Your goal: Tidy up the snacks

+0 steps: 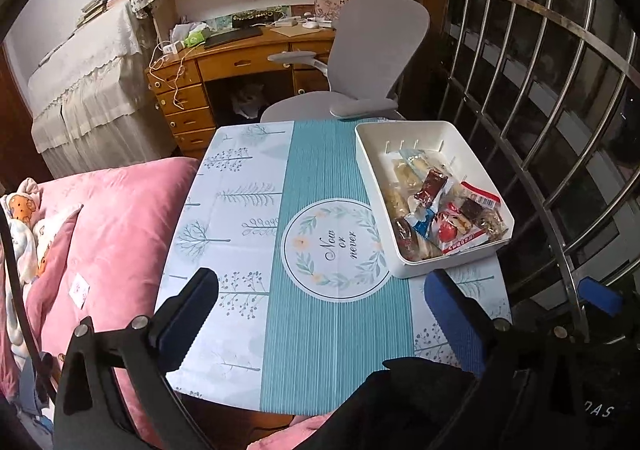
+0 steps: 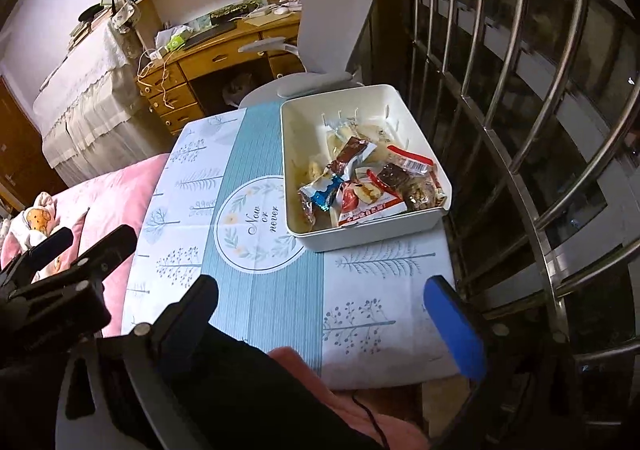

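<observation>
- We see the left hand-held gripper at the bottom of the left wrist view, jaws spread wide with nothing between them, over the patterned cloth that covers the worktop.
- We see the right hand-held gripper at the bottom of the right wrist view, jaws likewise spread wide and empty, above the near end of the same cloth.
- The white tray sits on the worktop at centre right of the left wrist view, just beside the round "Now or never" emblem.
- The snacks all lie inside that tray as a loose heap of wrapped packets: brown, blue, red-and-white and clear wrappers.
- In the right wrist view the tray stands at upper centre, its packets heaped toward its near end, well apart from either set of fingers.
- We find no packet lying on the cloth outside the tray.
- A pink quilt fills the left side of the frame, touching the worktop's edge.
- A grey office chair stands beyond the far end of the worktop, with a wooden desk behind it.
- Metal window bars run down the right side.
</observation>
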Demonstrator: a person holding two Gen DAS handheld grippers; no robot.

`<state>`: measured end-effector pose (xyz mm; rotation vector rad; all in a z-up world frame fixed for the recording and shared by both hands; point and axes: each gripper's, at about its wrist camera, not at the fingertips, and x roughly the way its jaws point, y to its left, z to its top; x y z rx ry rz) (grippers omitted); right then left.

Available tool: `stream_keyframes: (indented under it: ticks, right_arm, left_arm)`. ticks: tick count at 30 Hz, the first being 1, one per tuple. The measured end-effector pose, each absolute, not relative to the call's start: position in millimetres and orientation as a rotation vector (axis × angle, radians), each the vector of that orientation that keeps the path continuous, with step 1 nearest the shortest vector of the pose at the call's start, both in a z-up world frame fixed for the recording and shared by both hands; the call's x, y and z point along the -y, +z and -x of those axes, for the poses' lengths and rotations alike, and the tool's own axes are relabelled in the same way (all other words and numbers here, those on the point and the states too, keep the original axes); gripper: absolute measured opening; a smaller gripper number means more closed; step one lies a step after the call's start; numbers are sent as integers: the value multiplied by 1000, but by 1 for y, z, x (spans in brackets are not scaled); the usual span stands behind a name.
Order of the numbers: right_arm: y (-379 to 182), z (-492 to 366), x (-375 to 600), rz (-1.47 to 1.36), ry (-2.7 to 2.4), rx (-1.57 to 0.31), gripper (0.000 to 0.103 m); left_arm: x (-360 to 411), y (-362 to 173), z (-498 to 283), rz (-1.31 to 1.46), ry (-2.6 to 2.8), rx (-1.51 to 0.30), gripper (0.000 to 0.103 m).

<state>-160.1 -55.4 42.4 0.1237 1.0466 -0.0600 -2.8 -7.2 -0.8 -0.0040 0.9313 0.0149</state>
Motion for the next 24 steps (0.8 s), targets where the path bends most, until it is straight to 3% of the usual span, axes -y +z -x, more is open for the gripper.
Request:
stream_keyframes:
  ticks: [24]
  right_arm:
    - [33,152,48,-124,-59,-1095,103]
  left_arm:
    - [-3,-12,-3,8,17,-972,102]
